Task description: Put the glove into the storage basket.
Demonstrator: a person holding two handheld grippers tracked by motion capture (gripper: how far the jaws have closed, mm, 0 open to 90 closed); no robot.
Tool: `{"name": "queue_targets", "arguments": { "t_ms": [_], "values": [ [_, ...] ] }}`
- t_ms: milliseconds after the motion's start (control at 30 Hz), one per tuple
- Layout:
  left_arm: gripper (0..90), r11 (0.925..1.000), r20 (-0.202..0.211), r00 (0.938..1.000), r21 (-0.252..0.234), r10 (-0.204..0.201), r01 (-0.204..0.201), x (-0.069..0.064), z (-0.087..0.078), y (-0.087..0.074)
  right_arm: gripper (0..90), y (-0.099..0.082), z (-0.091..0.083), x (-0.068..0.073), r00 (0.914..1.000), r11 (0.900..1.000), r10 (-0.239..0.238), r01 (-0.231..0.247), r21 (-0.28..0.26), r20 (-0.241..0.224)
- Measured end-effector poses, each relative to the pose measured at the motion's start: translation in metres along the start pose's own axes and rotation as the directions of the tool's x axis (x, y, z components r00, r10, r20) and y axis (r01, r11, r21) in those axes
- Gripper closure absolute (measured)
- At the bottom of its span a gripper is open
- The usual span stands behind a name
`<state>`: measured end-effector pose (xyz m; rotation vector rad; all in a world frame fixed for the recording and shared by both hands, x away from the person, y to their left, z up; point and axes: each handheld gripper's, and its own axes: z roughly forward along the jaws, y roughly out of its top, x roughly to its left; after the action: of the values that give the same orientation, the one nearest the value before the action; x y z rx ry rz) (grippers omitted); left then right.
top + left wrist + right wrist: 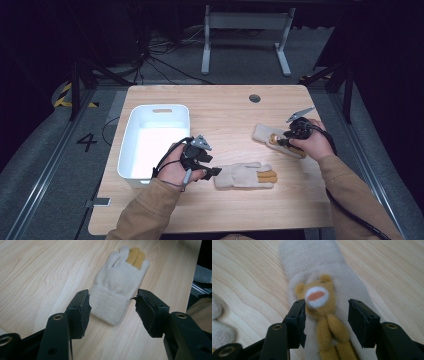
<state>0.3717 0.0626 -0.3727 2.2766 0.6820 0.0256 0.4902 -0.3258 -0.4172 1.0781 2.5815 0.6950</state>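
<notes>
- Your left gripper [214, 172] sits near the front of the wooden table [225, 105], low over the top, pointing at the cuff end of the near glove [246, 176].
- In the left gripper view, its jaws stand apart on either side of the ribbed cuff of that near glove [117, 287]; the pads do not press on the knit, so the tool is open and holds nothing.
- The near glove lies flat, cream, with two mustard-yellow fingers at the far end, just to the right of your left hand [175, 167].
- Your right gripper [286, 142] is over the far glove [264, 134], which lies toward the right side of the table, well apart from the near glove.
- In the right gripper view, its jaws stand wide on either side of the brown bear figure [322, 302] sewn on the far glove [312, 257]; there is a gap at each pad, so it is open and grips nothing.
- The white bin [131, 145] stands on the left of the table, just beside your left hand.
- Neither glove is in the bin; both rest on the bare wood.
</notes>
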Motion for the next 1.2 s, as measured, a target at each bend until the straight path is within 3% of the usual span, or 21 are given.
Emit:
{"name": "queue_targets", "arguments": {
  "t_ms": [400,800,1000,1200],
  "values": [
    [45.2,1.0,-0.003,1.0,0.003,0.001,-0.001,0.0,0.001,-0.001,46.4,-0.009,0.014,-0.003,0.9996,0.9995,0.014,-0.013,0.03,-0.025],
    [44.9,1.0,-0.001,1.0,0.005,-0.003,0.003,0.0,0.001,-0.001,73.9,-0.008,0.013,-0.001,0.9989,0.9984,-0.009,0.011,0.056,-0.046],
    [44.9,1.0,0.002,1.0,0.004,-0.005,0.005,0.001,0.002,-0.002,78.2,-0.008,0.009,-0.001,0.999,0.9989,-0.017,0.019,0.044,-0.041],
    [44.9,1.0,0.003,1.0,0.005,-0.008,0.008,0.002,0.002,-0.001,79.8,-0.002,-0.01,0.002,0.9984,0.9991,-0.042,0.041,-0.006,-0.04]
  ]
}}
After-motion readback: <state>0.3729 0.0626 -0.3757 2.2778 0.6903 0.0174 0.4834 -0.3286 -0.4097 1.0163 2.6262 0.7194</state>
